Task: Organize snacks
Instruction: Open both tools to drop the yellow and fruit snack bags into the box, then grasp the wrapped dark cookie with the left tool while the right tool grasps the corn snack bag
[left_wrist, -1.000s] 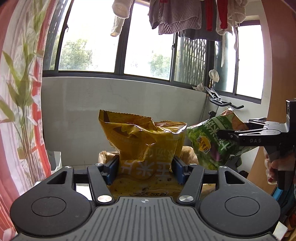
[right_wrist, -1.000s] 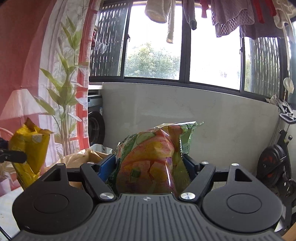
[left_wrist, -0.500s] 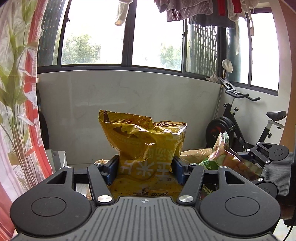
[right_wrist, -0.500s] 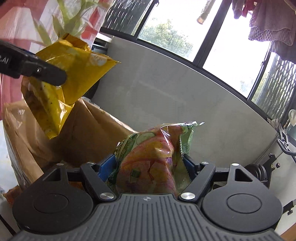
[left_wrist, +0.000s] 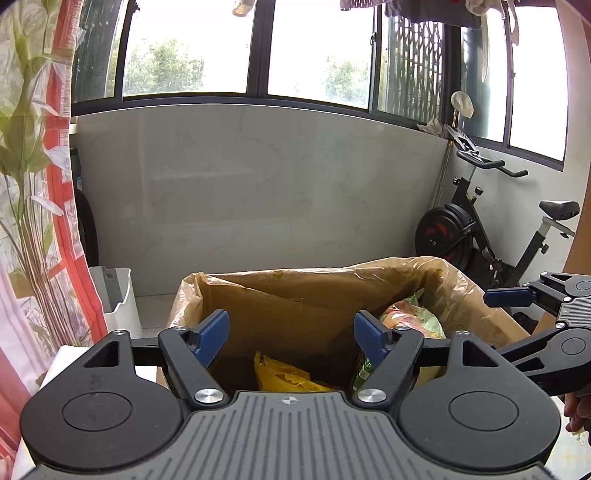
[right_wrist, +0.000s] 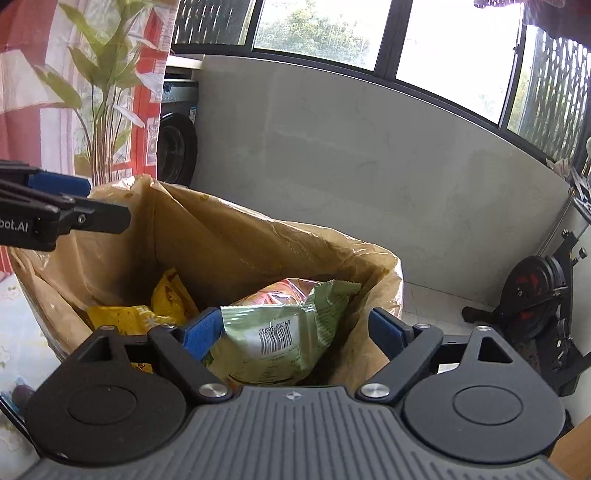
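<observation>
Inside the brown lined box (right_wrist: 236, 240) lie the green snack bag (right_wrist: 291, 332) and, left of it, the yellow snack bag (right_wrist: 147, 314). Above the box, left claw (left_wrist: 291, 336) and right claw (right_wrist: 295, 332) are opening, gripping nothing.

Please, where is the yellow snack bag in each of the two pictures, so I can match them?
Left wrist view: the yellow bag lies low in the centre, deep inside the brown bag, between the open left gripper's fingers.
Right wrist view: it lies at lower left inside the brown bag, left of the green bag.
Shared landmark: the brown bag's rim.
</observation>
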